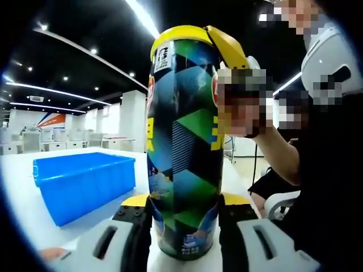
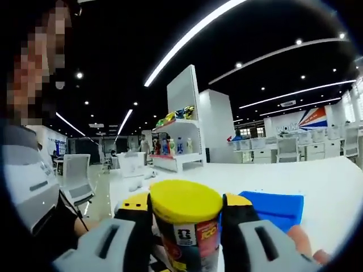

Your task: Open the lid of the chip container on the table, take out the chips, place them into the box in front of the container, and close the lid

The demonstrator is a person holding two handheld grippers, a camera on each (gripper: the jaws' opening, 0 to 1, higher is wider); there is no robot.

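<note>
A tall chip can (image 1: 184, 141) with a blue and green pattern stands upright on the white table. My left gripper (image 1: 184, 208) is shut on its lower part, one jaw on each side. The yellow lid (image 1: 178, 35) sits on top of the can, and a yellow finger (image 1: 229, 46) of my right gripper touches its right edge. In the right gripper view the same lid (image 2: 186, 199) lies between the jaws of my right gripper (image 2: 186, 211), which is shut on it. The blue box (image 1: 85, 181) stands open on the table left of the can, also seen as the blue box (image 2: 273, 207) behind the lid.
A person (image 1: 323, 170) in dark clothes is close on the right of the can. The white table (image 2: 317, 187) runs far out beyond the box. A shelf (image 2: 177, 141) with goods and an office chair (image 2: 76, 175) stand further back.
</note>
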